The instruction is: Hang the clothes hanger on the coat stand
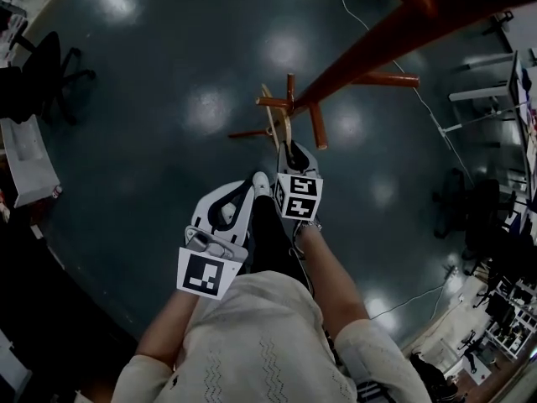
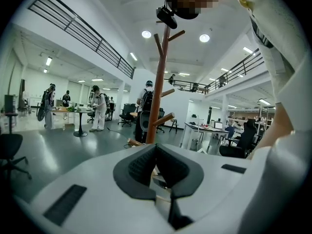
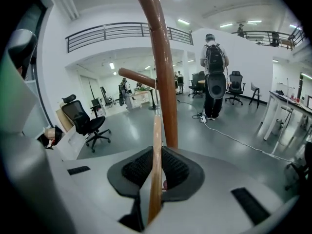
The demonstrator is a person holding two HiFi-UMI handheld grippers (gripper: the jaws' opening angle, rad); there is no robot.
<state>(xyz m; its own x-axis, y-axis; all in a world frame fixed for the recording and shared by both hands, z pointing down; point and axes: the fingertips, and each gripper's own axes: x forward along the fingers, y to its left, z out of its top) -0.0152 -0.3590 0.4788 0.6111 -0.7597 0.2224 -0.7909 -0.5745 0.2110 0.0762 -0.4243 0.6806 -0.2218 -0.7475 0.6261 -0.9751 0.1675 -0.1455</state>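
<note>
The wooden clothes hanger (image 1: 275, 122) is pinched edge-on in my right gripper (image 1: 291, 152), which is shut on it. In the right gripper view the hanger's bar (image 3: 156, 160) rises between the jaws toward a peg (image 3: 138, 77) of the reddish-brown coat stand (image 3: 163, 72), close in front. From the head view, the coat stand (image 1: 361, 53) slants down from the top right, with pegs (image 1: 390, 80) around it. My left gripper (image 1: 254, 183) hangs just left of the right one, shut with nothing in it. In its own view, the left gripper (image 2: 156, 152) faces the coat stand (image 2: 158, 89).
A black office chair (image 1: 46, 74) and a white desk (image 1: 25, 162) stand at the left. A white cable (image 1: 419, 99) runs across the dark floor past the stand. More chairs (image 3: 85, 123), tables (image 2: 204, 130) and several people (image 3: 214, 77) are farther off.
</note>
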